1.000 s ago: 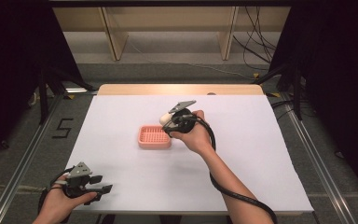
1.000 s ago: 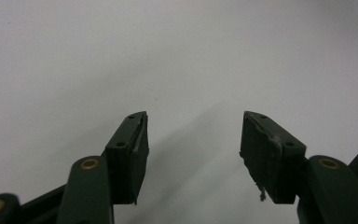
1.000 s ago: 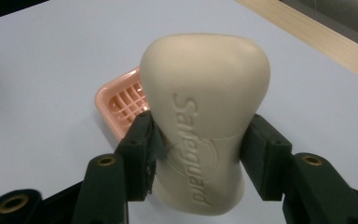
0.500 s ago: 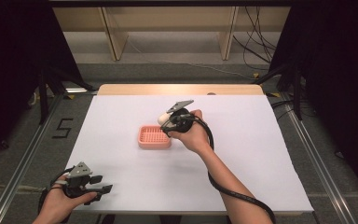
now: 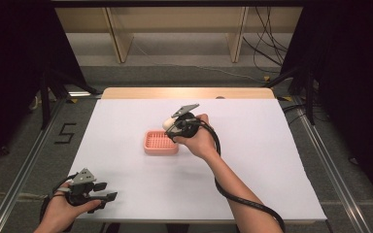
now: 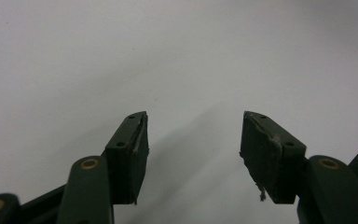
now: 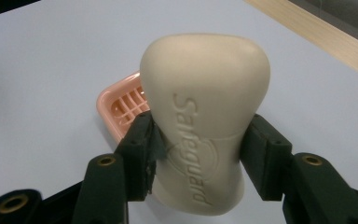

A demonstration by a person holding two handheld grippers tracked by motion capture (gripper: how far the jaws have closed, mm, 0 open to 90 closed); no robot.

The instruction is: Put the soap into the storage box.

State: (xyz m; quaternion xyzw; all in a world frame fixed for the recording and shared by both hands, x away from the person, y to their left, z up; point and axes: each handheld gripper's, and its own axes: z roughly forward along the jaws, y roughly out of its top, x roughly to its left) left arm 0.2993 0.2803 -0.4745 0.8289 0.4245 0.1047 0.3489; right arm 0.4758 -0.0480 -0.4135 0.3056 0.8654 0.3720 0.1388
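A cream soap bar [image 7: 205,130] is pinched at its narrow waist between the right claw [image 5: 171,127] jaws, held above the pink soap dish [image 5: 161,142] near the counter [image 5: 272,160] middle. The left claw [image 5: 108,191] rests open and empty at the counter's near left corner.

Even overhead light leaves the white desk [image 5: 252,160] bright while its surroundings fall dark. Close up, soft shadows spread beneath the fingers [image 6: 129,154], whose near bases blur slightly.
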